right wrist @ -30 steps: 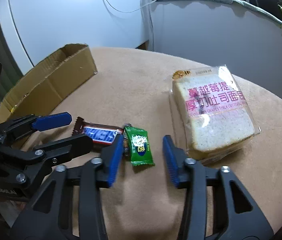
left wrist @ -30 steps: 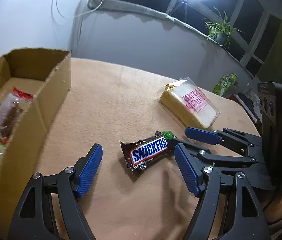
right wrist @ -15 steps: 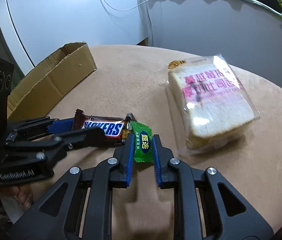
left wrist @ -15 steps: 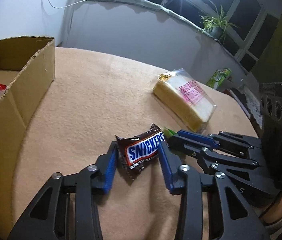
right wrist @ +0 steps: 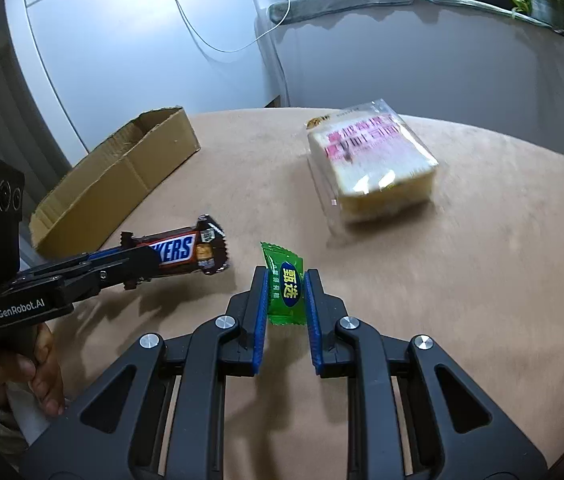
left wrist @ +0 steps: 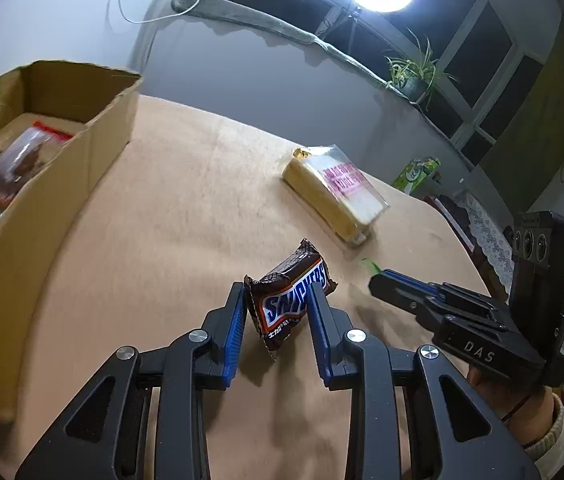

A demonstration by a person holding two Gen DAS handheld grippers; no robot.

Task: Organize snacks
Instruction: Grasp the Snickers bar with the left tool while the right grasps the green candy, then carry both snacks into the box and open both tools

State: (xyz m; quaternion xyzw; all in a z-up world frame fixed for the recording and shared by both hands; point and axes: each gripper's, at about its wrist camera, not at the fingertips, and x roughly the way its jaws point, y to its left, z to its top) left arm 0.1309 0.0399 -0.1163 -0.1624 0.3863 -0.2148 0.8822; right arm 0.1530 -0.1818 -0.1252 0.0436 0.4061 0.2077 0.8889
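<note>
Your left gripper (left wrist: pixel 276 308) closing on chocolate bar (left wrist: pixel 291 296); right gripper (right wrist: pixel 285 294) clamped on green candy (right wrist: pixel 285 286); box (left wrist: pixel 62 184) lies left of bar, nearer your left hand; bar's long axis along fingers.

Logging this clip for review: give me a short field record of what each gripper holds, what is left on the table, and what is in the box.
left gripper: jaws closing, pads on the Snickers bar, lifted clear of the table
right gripper: shut on the green candy
table: tan cloth; wrapped bread pack lies on it
cardboard box: open, a few wrapped snacks inside, blurred
task state: two snacks gripped, neither in the box yet
</note>
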